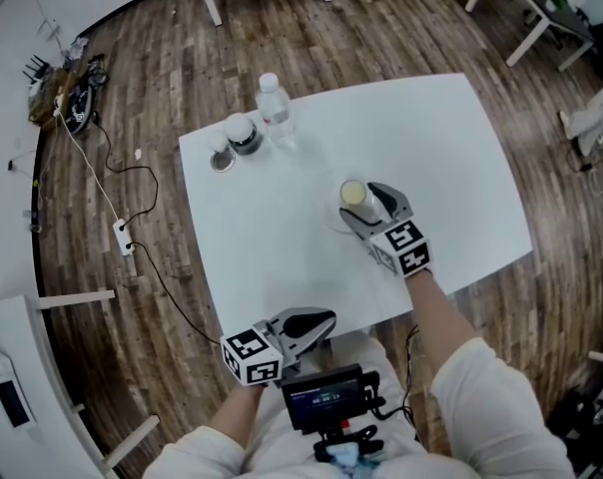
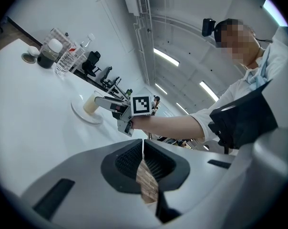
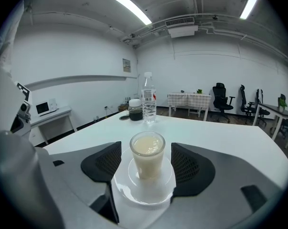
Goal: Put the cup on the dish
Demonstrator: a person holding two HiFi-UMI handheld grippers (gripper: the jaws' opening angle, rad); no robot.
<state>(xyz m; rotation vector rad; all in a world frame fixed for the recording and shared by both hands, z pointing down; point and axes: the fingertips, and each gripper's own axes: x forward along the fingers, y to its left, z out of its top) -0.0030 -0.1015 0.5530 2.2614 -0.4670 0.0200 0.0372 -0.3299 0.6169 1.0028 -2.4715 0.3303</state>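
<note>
Right gripper view shows the cup [image 3: 147, 154], filled with a pale, creamy liquid, standing upright at the middle of the white dish [image 3: 145, 191] on the white table [image 3: 220, 137]. The right gripper [image 3: 147, 165] is released around it: its two dark ribbed pads [image 3: 102, 163] stand wide apart, one on each side of the cup, with clear gaps between them and the glass. Head view places cup and dish near the middle of the table, a little to the right, with the right gripper reaching in from the near right. The left gripper [image 1: 321, 322] hangs at the table's near edge, well apart from the dish; the left gripper view shows its jaws clenched together on nothing, tips touching, with floorboards showing through the slit below them. At the far left corner of the table stand a clear water bottle [image 1: 274, 108], a dark jar [image 1: 244, 133] just beside it, and a small round lid [image 1: 222, 160] lying flat.
</note>
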